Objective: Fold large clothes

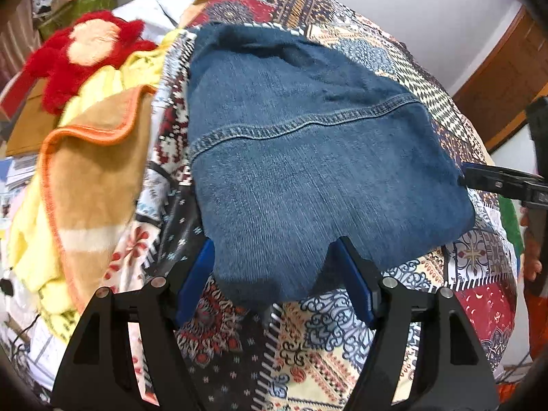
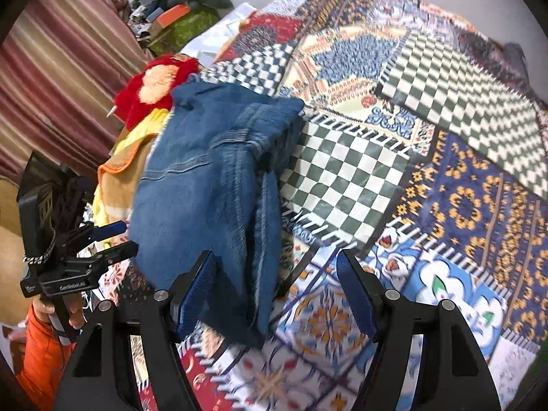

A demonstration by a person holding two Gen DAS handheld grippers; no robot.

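Observation:
A folded blue denim garment lies on the patchwork bedspread. My left gripper hovers over its near edge, jaws wide; the cloth's tip shows between the blue pads, not pinched. In the right wrist view the same denim lies bunched in layers. My right gripper stands open over its near corner, pads off the cloth. The left gripper shows at the denim's left edge, the right gripper at its right edge.
A red plush cushion, a yellow cloth and a tan orange-edged blanket are piled left of the denim. Boxes and clutter sit at the back, by a striped curtain. An orange sleeve holds the left gripper.

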